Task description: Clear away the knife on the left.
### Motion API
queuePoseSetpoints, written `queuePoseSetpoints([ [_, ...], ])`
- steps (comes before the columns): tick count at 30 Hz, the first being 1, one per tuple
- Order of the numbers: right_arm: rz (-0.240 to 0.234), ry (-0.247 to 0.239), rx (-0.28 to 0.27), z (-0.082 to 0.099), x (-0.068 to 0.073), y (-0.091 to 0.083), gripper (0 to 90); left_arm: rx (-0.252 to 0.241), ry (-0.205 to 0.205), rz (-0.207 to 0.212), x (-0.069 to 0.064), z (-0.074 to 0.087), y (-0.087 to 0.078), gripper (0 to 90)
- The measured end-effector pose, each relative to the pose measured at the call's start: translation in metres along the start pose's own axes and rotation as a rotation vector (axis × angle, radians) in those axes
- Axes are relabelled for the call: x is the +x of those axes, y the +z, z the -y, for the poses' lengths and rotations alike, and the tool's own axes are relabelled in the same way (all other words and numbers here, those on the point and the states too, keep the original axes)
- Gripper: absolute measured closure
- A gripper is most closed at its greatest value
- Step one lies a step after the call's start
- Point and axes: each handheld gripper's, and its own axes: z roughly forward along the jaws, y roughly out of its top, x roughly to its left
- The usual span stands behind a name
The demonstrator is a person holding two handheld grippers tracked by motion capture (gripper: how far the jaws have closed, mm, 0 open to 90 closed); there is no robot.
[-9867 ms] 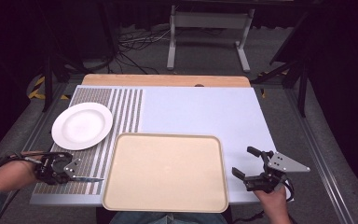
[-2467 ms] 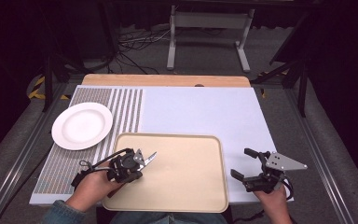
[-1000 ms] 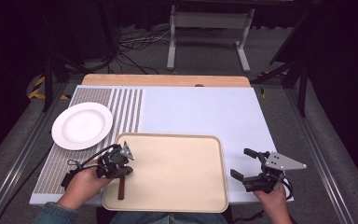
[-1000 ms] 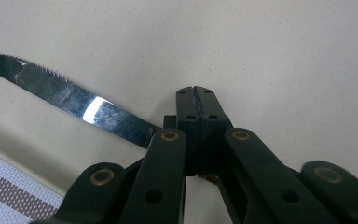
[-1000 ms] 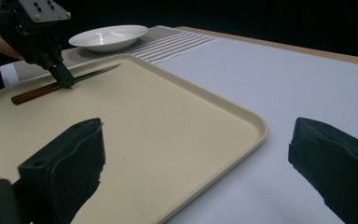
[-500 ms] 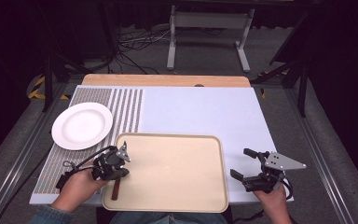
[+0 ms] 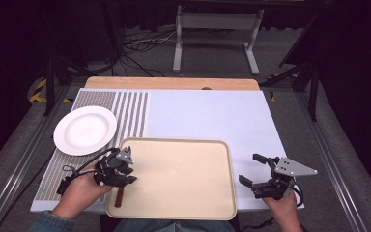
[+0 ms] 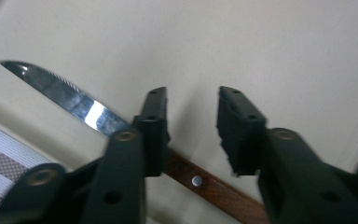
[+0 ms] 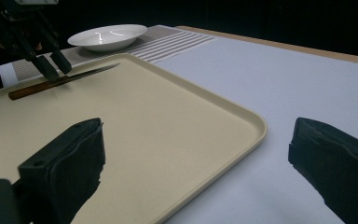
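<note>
Lay flat along the left edge of the beige tray [image 7: 183,179]: a knife [image 8: 121,130] with a serrated, pointed steel blade and a dark brown riveted wooden handle. Hovered right over it, jaws spread, one to each side of the handle where it met the blade: the left gripper [image 8: 191,121]. Rested on the pale mat beside the tray's right edge, jaws wide apart: the right gripper [image 7: 255,170]. Sat left of the tray: a white plate [image 7: 85,129].

Your knife [image 8: 93,116] lies flat on the beige tray [image 7: 183,179], along its left edge. It has a brown wooden handle with a metal rivet and a shiny serrated blade whose tip points toward the tray's far-left corner.
</note>
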Motion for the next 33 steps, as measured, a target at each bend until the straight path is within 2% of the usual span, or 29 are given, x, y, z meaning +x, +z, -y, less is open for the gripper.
queuePoseSetpoints([
  [3, 0.002, -0.002, 0.002, 0.0, 0.0, 0.0, 4.1, -0.048, 0.029, 0.01, 0.0, -0.002, -0.009, 43.3],
  [6, 0.002, -0.001, 0.0, 0.0, 0.0, 0.0, 4.1, -0.104, 0.056, -0.01, -0.002, -0.002, -0.018, 29.8],
  [9, 0.003, -0.001, 0.001, 0.0, 0.0, 0.0, 4.1, -0.133, 0.052, -0.017, -0.002, -0.002, -0.023, 16.6],
  [10, 0.003, -0.001, 0.001, 0.0, 0.0, 0.0, 4.1, -0.155, 0.043, -0.02, -0.002, -0.001, -0.026, 16.6],
  [12, 0.005, 0.001, 0.001, 0.0, 0.0, 0.0, 4.1, -0.195, 0.035, -0.008, -0.001, 0.0, -0.032, 8.9],
  [18, 0.009, 0.003, -0.004, 0.0, 0.0, -0.001, 4.1, -0.276, 0.024, -0.016, 0.001, 0.007, -0.043, 3.2],
  [21, 0.01, 0.003, -0.006, 0.0, -0.001, -0.001, 4.1, -0.313, 0.026, -0.014, 0.002, 0.012, -0.048, 2.7],
  [24, 0.013, 0.005, -0.007, 0.0, -0.001, -0.002, 4.1, -0.357, 0.028, -0.031, 0.002, 0.019, -0.053, 2.3],
  [28, 0.011, 0.005, -0.008, 0.0, -0.001, -0.002, 4.1, -0.435, 0.023, -0.044, 0.005, 0.032, -0.06, 1.5],
  [29, 0.011, 0.005, -0.008, 0.0, -0.001, -0.002, 4.1, -0.435, 0.023, -0.044, 0.005, 0.032, -0.06, 1.4],
  [31, 0.011, 0.005, -0.01, 0.0, -0.001, -0.002, 4.1, -0.487, 0.008, -0.052, 0.007, 0.041, -0.065, 1.4],
  [33, 0.011, 0.005, -0.01, 0.0, -0.001, -0.002, 4.1, -0.504, -0.006, -0.049, 0.008, 0.047, -0.067, 1.4],
])
